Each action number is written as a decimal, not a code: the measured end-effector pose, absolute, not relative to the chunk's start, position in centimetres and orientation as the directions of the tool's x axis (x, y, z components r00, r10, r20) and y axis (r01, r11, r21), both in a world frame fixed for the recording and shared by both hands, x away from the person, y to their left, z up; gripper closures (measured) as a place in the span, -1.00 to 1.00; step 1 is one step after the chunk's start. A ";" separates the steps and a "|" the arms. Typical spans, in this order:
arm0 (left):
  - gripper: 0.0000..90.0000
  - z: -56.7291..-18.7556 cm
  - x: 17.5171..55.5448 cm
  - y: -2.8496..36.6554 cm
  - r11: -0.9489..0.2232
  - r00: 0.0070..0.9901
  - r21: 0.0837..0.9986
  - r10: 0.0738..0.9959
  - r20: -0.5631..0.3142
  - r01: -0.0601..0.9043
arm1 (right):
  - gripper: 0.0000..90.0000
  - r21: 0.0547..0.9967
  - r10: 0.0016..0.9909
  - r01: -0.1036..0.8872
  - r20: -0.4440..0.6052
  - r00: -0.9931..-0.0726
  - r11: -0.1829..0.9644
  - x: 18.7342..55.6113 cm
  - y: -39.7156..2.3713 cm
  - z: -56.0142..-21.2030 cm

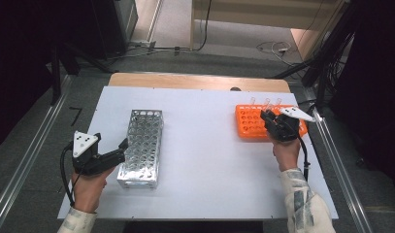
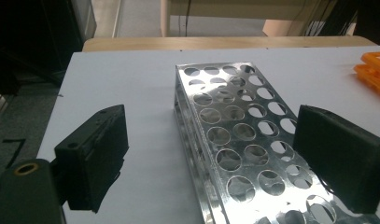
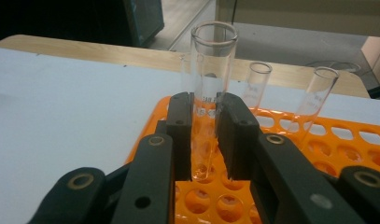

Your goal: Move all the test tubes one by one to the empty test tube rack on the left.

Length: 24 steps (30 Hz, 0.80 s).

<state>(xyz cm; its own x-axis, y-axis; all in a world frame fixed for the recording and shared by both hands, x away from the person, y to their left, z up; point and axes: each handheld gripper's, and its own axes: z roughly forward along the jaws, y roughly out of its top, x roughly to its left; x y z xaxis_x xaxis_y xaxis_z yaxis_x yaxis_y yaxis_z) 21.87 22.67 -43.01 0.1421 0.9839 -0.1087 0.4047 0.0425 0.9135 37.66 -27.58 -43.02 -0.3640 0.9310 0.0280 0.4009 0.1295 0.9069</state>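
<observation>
Glass tube [image 3: 207,100] clamped upright between the two black jaws of the right gripper [image 3: 204,140]. Its rounded bottom hangs just above the holes of the orange rack [image 3: 337,140]; whether it touches the rack, cannot tell. Print on the glass too blurred to read.

Two more tubes [image 3: 258,86] stand in the rack behind it, one upright, one leaning right. A fourth rim directly behind the held tube is mostly hidden by it. The rack's right end is cut off at the frame edge.

From the high view the right gripper [image 1: 271,122] sits over the rack's [image 1: 248,121] near middle, hand [image 1: 286,153] behind it. The held tube is too small to separate from the others [image 1: 266,103] there; the grip itself is hidden under the gripper body.

Left gripper [image 1: 115,151] rests on the white table [image 1: 205,160], jaws wide, just beside the near left side of the metal rack [image 1: 142,145]. The left gripper view shows nothing between the pads, the metal rack [image 2: 239,140] running between them, its near end cut off. The orange rack's corner [image 2: 374,70] peeks in at the right edge.
</observation>
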 end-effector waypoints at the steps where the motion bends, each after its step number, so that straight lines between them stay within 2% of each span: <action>1: -0.76 -42.9 21.8 22.6 0.045 0.145 0.914 0.983 -0.112 0.404 | 0.63 0.908 0.928 0.399 0.029 -0.372 0.132 37.5 -27.5 -42.8; 12: -0.76 -42.4 21.4 21.3 0.031 0.204 0.915 0.971 -0.122 0.401 | 0.63 0.910 0.862 0.368 0.021 -0.507 0.194 35.1 -24.1 -41.0; 24: -0.75 -42.1 21.2 19.6 0.003 0.259 0.918 0.959 -0.116 0.398 | 0.63 0.895 0.772 0.344 0.000 -0.636 0.283 32.8 -19.5 -41.5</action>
<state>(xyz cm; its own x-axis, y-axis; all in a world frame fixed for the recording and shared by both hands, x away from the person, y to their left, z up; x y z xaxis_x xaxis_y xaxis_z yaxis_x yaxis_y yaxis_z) 21.21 19.59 -42.07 0.2592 0.9589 -0.1157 0.3976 0.0033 0.9176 32.85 -19.54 -41.45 -0.6361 0.7716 0.0003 0.3441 0.2834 0.8952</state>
